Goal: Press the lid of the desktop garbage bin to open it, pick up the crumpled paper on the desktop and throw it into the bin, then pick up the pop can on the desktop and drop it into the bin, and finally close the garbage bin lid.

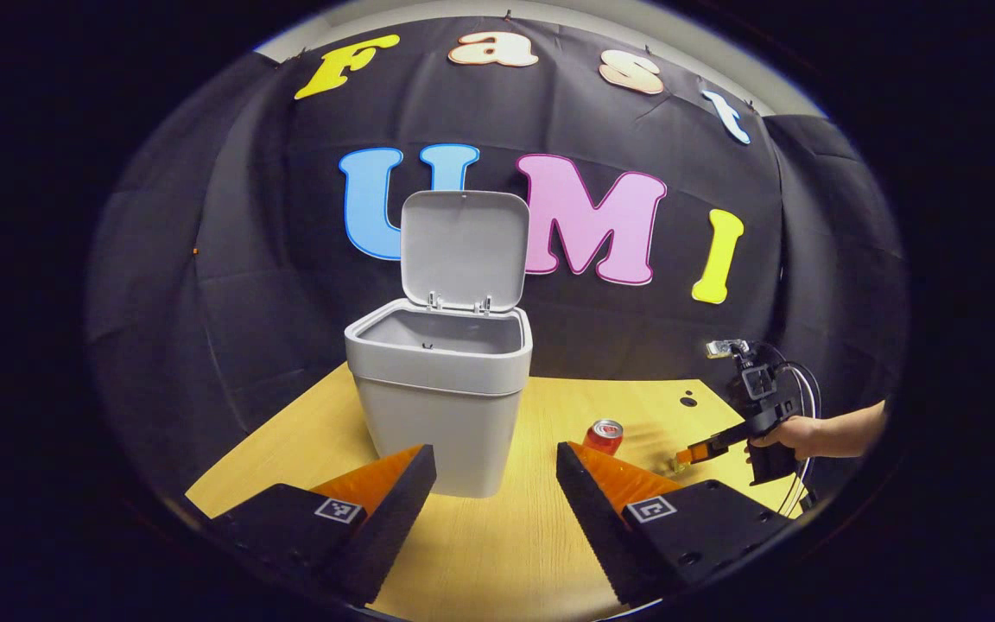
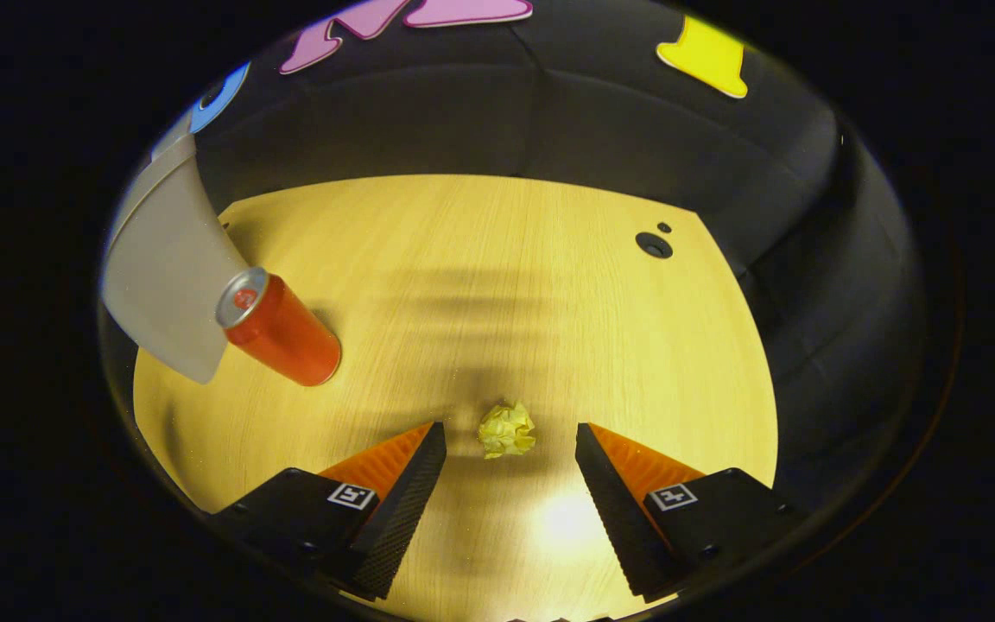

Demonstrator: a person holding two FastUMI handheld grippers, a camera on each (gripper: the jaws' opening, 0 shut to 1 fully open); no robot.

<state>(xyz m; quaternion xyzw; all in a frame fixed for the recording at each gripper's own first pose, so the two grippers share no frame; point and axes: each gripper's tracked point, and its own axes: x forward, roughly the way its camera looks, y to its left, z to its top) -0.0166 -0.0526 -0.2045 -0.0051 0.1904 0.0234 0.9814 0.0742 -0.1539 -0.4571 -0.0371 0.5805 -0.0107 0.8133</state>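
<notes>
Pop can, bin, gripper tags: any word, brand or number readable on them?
No readable text.
The pop can: plain side, top mark too small to read.
The bin: no writing visible.
The tags on the left gripper and right gripper: code squares, no words.

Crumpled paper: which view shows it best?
Right gripper view. The crumpled paper lies on the table, in full sight between the open right gripper fingers. Left gripper view catches just a small yellowish bit near that gripper's tips, too small to judge.
</notes>
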